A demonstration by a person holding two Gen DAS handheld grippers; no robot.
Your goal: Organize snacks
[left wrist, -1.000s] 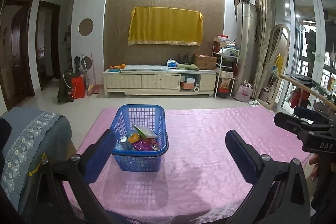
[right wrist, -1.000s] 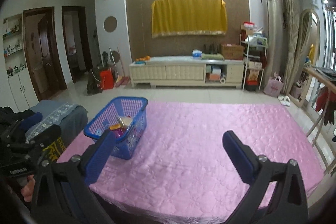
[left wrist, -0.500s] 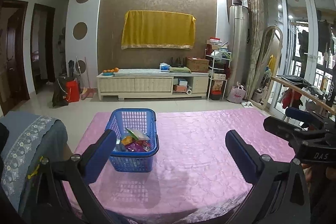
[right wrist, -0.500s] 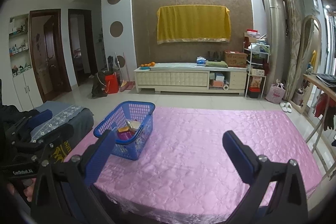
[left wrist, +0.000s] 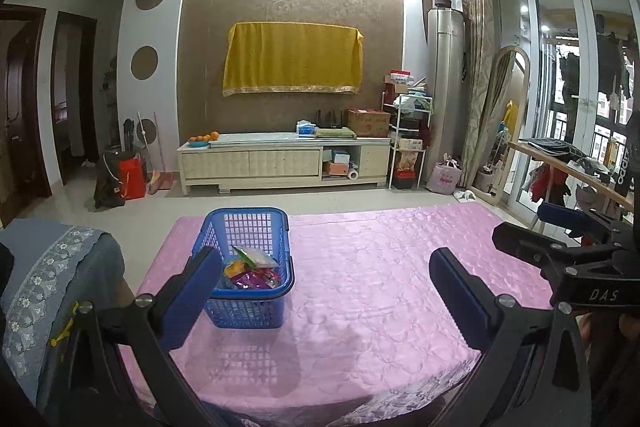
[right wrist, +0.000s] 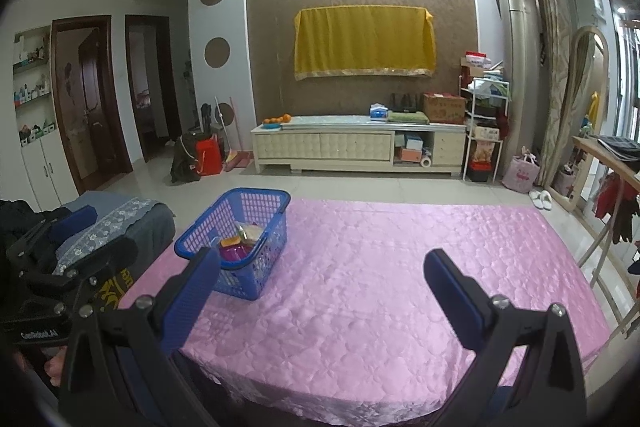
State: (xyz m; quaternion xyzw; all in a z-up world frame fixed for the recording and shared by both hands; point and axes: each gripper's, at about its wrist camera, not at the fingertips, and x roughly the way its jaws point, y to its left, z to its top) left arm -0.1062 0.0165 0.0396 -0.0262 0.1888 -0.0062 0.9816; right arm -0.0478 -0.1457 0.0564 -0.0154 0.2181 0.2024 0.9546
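A blue plastic basket (left wrist: 248,313) stands on the left part of a table covered in pink quilted cloth (left wrist: 380,267). Several snack packets (left wrist: 252,269) lie inside it. My left gripper (left wrist: 324,255) hovers open and empty over the table's near edge, its left finger in front of the basket's left side. In the right wrist view the basket (right wrist: 240,285) sits ahead to the left with the snacks (right wrist: 240,241) in it. My right gripper (right wrist: 320,257) is open and empty above the pink cloth (right wrist: 380,267). Each gripper shows at the edge of the other's view, both open.
A chair with a grey-blue embroidered cover (left wrist: 52,267) stands against the table's left side. Across the tiled floor is a low cream cabinet (left wrist: 280,159). A wooden rack with clothes (left wrist: 560,163) stands at the right.
Both grippers have drawn back and risen a little from the table, so the basket looks smaller and farther. Both stayed open and empty.
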